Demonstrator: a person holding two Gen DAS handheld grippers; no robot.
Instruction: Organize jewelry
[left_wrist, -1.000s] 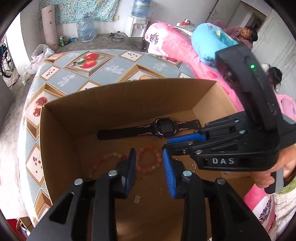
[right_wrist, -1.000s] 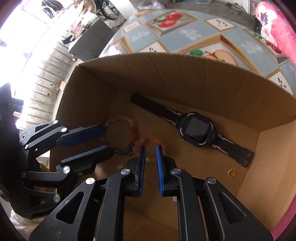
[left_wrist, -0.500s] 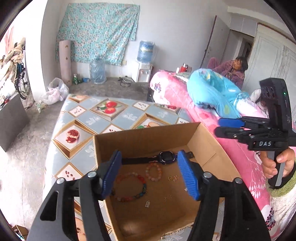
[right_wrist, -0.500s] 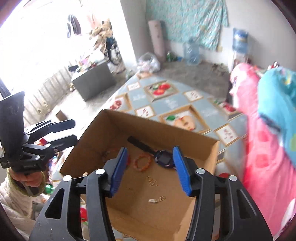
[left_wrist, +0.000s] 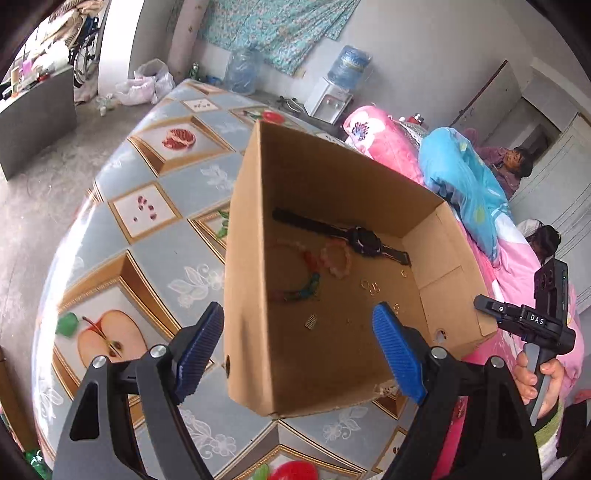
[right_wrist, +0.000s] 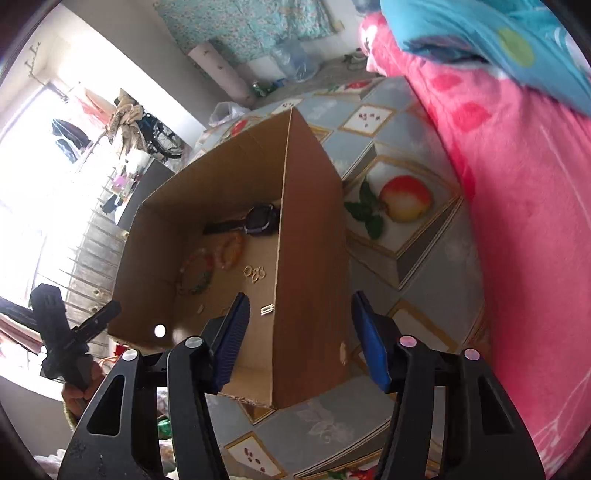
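An open cardboard box stands on the table. On its floor lie a black watch, a pink bead bracelet, a multicoloured bead bracelet, small gold rings and a tiny charm. My left gripper hovers before the box's near left corner, jaws opening, nothing pressed between them. My right gripper straddles the box's right wall in the picture, jaws closing, pads clear of the wall. The right wrist view also shows the watch, rings and left gripper.
The table wears a grey cloth with fruit pictures. A pink blanket and blue bedding lie just right of it. Two people are at the far right. A water dispenser stands at the back wall.
Both grippers have drawn back out of the box and away from each other, and both opened from nearly shut. Each view has rolled, so the box now looks tilted.
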